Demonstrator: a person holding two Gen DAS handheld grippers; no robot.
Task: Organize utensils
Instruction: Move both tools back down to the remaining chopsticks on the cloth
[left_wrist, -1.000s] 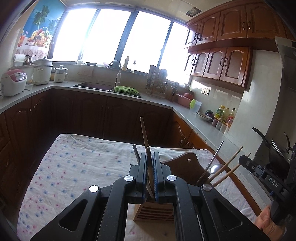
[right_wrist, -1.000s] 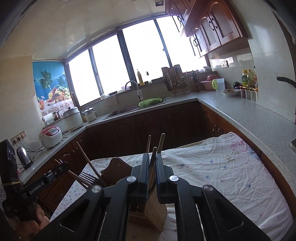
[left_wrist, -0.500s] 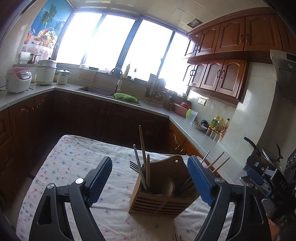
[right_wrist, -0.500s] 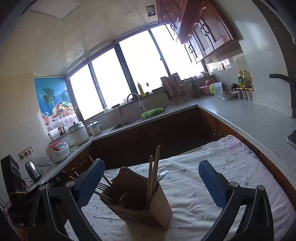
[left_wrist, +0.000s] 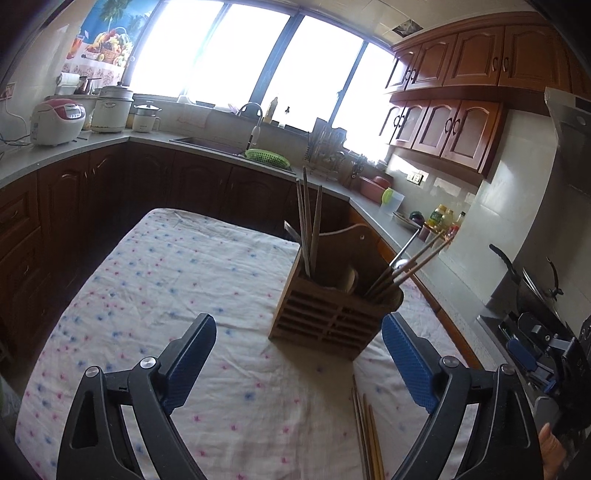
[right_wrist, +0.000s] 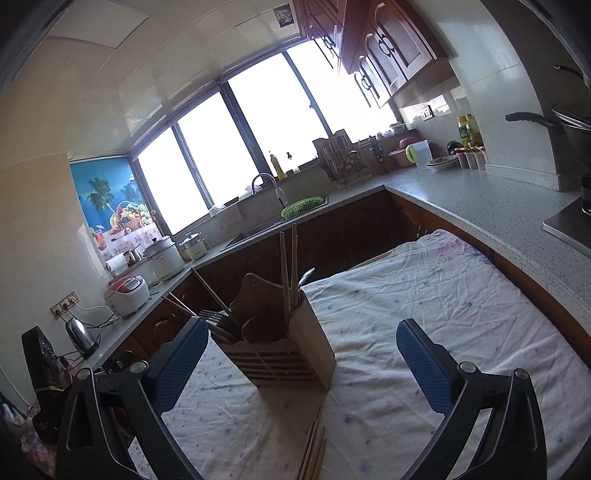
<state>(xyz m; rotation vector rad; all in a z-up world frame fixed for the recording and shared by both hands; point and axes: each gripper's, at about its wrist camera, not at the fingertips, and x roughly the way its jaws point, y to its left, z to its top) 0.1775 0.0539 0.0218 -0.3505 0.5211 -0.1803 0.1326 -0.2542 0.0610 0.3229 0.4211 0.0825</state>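
A wooden utensil holder (left_wrist: 332, 310) stands on the flowered tablecloth (left_wrist: 166, 295); it also shows in the right wrist view (right_wrist: 280, 354). Chopsticks (left_wrist: 308, 225) stand upright in its left compartment, and more chopsticks with a metal spoon (left_wrist: 410, 262) lean out on the right. Loose chopsticks (left_wrist: 365, 428) lie on the cloth in front of the holder, seen also in the right wrist view (right_wrist: 314, 446). My left gripper (left_wrist: 299, 365) is open and empty, back from the holder. My right gripper (right_wrist: 303, 365) is open and empty, also short of the holder.
The table is ringed by a grey counter (right_wrist: 480, 206) with dark cabinets. A sink with a green basket (left_wrist: 266, 157), rice cookers (left_wrist: 57, 120) and a kettle (right_wrist: 83, 336) stand on it. A pan (left_wrist: 532, 280) sits at the right.
Both grippers were shut on chopsticks over the holder a second ago. They opened, left the chopsticks standing in the holder, and drew back and up from it.
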